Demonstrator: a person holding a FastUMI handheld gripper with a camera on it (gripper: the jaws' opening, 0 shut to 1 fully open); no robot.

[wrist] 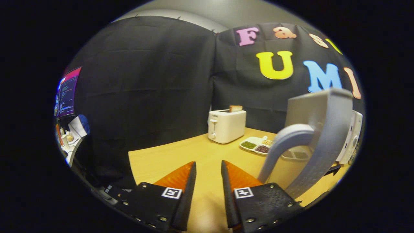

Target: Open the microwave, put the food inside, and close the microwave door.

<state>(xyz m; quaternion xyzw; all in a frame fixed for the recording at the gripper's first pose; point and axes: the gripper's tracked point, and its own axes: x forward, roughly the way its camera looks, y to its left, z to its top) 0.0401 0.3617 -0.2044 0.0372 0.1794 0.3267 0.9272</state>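
Hand-held gripper (208,176) has its fingers parted with nothing between them, hovering over the worktop (161,158). Microwave (351,136) sits at the worktop's right edge, its door (318,113) swung open toward the gripper, handle (284,145) arched, long axis vertical. Divided food tray (258,144) lies beyond the fingers near the toaster (226,125). Tray looks light, stiff, likely spills; grip its rim, keep level.
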